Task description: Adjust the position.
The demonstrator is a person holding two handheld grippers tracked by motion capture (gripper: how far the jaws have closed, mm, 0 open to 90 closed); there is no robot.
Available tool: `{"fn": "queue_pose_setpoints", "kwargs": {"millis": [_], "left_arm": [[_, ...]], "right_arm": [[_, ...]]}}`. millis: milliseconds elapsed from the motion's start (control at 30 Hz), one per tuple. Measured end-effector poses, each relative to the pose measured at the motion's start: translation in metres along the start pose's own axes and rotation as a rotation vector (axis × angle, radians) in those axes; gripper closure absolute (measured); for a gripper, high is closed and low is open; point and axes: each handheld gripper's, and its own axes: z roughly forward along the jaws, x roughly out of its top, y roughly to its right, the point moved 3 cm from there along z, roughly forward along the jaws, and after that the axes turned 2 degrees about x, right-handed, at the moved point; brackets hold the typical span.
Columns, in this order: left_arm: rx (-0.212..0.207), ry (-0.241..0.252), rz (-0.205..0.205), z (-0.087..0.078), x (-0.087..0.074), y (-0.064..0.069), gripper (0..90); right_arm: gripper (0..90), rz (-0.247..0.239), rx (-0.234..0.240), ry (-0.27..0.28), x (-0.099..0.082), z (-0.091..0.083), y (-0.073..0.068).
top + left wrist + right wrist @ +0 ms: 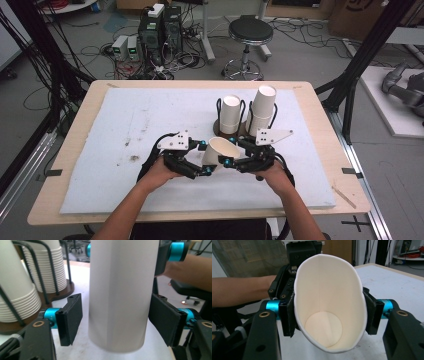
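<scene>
A white paper cup (pixel 220 150) lies on its side in the air between both grippers, above the white mat (pixel 125 125). My right gripper (pixel 231 151) is shut on the cup's rim end. In the right gripper view its pads (pixel 288 315) press the cup (pixel 324 302) into an oval. My left gripper (pixel 204 159) stands around the cup's base end. In the left gripper view the cup (pixel 120 290) hangs between the jaws of the left gripper (pixel 116 320). A gap shows beside the left pad (pixel 72 317), so it is open.
Two stacks of paper cups (pixel 230 115) (pixel 262 107) stand in a black wire holder with a brown base (pixel 218 131) just behind the grippers. They appear close at the left in the left gripper view (pixel 47 270). A stool (pixel 250 32) and computers (pixel 160 30) sit on the floor beyond the table.
</scene>
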Motion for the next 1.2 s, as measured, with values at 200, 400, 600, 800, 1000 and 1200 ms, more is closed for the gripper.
{"fn": "queue_pose_setpoints", "kwargs": {"millis": [200, 400, 600, 800, 1000, 1200], "left_arm": [[0.024, 0.006, 0.007, -0.005, 0.002, -0.002, 27.3], [0.028, 0.007, 0.007, -0.005, 0.002, -0.002, 27.3], [0.022, 0.0, 0.007, -0.003, 0.001, -0.002, 27.4], [-0.006, -0.013, 0.04, -0.001, 0.0, 0.001, 36.1], [-0.025, 0.027, 0.004, -0.001, 0.001, 0.0, 37.1], [-0.029, 0.123, -0.051, -0.006, 0.001, -0.003, 37.1]], "right_arm": [[40.8, -0.021, -0.028, -0.045, 0.004, -0.001, 0.0], [40.7, -0.027, -0.027, -0.078, 0.009, 0.005, -0.001], [40.7, -0.021, -0.021, -0.092, 0.012, 0.008, 0.0], [41.2, -0.02, -0.004, -0.11, 0.013, 0.01, 0.0], [31.3, -0.001, -0.012, -0.076, 0.014, 0.01, -0.001], [21.3, 0.018, -0.035, 0.038, 0.017, 0.007, 0.0]]}}
